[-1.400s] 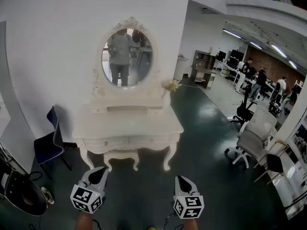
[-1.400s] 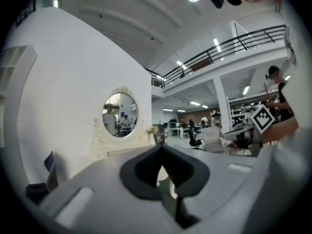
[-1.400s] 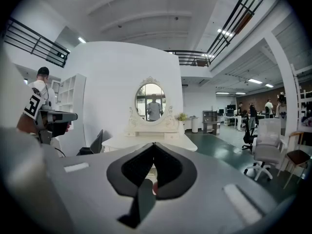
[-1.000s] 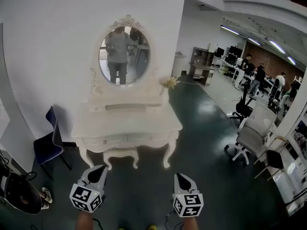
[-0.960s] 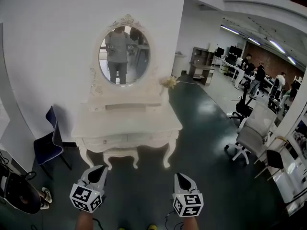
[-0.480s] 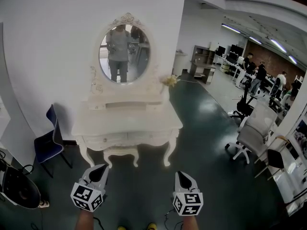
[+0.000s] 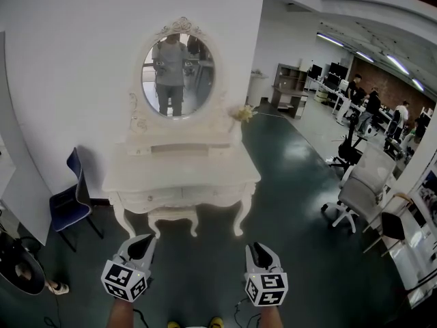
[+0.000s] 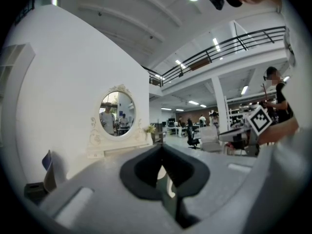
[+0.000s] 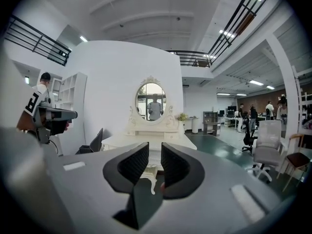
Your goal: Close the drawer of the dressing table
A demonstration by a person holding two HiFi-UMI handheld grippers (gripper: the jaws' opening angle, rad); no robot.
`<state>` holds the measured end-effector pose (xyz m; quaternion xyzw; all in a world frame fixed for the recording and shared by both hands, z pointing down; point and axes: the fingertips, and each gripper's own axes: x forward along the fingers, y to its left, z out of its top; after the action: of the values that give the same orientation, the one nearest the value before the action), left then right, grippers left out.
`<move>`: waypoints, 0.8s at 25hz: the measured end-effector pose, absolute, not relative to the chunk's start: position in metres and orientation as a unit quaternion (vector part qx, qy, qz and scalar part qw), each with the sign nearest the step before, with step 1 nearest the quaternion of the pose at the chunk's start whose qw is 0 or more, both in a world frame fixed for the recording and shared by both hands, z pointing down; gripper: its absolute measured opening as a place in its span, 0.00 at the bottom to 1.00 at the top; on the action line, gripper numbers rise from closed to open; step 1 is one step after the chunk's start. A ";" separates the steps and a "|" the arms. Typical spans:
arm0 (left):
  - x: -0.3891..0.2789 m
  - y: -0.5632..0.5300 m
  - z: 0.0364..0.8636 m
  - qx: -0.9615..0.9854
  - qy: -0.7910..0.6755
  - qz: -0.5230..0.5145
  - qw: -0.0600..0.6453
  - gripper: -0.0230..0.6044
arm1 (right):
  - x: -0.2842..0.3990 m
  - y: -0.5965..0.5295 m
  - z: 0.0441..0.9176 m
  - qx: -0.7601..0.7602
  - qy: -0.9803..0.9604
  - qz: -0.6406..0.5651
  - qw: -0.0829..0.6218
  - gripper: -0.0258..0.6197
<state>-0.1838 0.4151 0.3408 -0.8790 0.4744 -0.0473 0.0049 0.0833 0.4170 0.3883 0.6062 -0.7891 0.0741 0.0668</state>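
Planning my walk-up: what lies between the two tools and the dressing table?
Head view: bare dark floor, then a stool tucked under the dressing table.

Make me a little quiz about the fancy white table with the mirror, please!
1. True or false: the left gripper and the right gripper are touching the dressing table.
2. What stands on the floor to the left of the dressing table? A) a blue chair B) a bicycle C) a sofa
3. Fill in the gap: the mirror on the dressing table has an ____ shape.

Key: 1 false, both are held apart from it. 2 A. 3 oval.
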 end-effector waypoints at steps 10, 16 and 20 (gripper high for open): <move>-0.170 0.411 0.346 -0.881 0.469 -0.058 0.001 0.03 | 0.092 0.409 0.387 0.606 -0.790 0.068 0.062 0.16; -0.150 0.403 0.347 -0.884 0.463 -0.066 0.003 0.03 | 0.105 0.398 0.388 0.601 -0.793 0.074 0.060 0.16; -0.134 0.395 0.349 -0.883 0.464 -0.070 0.004 0.03 | 0.122 0.389 0.390 0.603 -0.793 0.074 0.054 0.16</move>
<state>-0.1343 0.3949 0.3492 -0.8830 0.4640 -0.0704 0.0041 0.1219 0.3889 0.3904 0.6028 -0.7926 0.0742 0.0536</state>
